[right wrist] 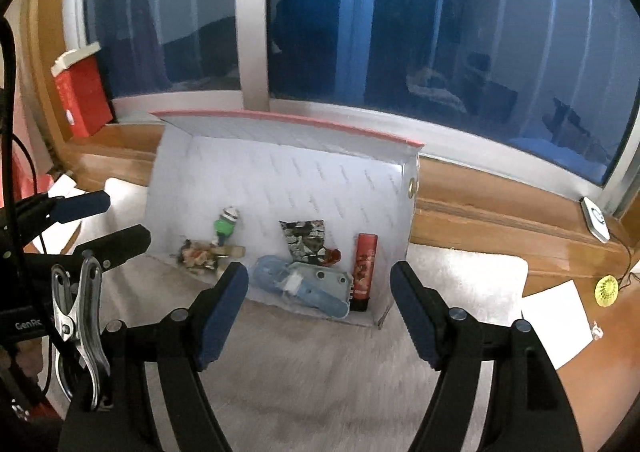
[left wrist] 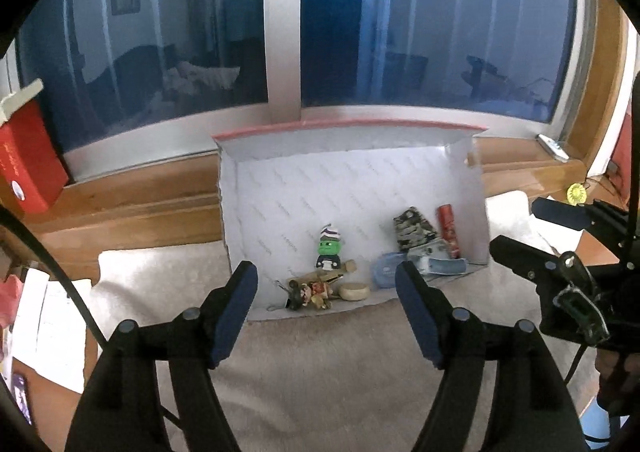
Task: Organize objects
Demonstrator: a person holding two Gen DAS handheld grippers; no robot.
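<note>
A white box (left wrist: 280, 196) with a red top edge lies on its side on a pale cloth, open toward me; it also shows in the right wrist view (right wrist: 224, 168). Inside are a green-headed figure (left wrist: 329, 247), a brown toy figure (left wrist: 316, 289), a round wooden piece (left wrist: 353, 291), a camouflage pouch (left wrist: 412, 230), a red tube (left wrist: 449, 226) and a blue tape dispenser (right wrist: 308, 284). My left gripper (left wrist: 326, 312) is open and empty in front of the box. My right gripper (right wrist: 320, 312) is open and empty, also before the box.
A red carton (left wrist: 28, 164) stands on the wooden sill at left. A white device (right wrist: 596, 220) lies on the sill at right. A yellow shuttlecock (right wrist: 607, 287) and white paper (right wrist: 556, 316) lie on the table at right. A large window is behind.
</note>
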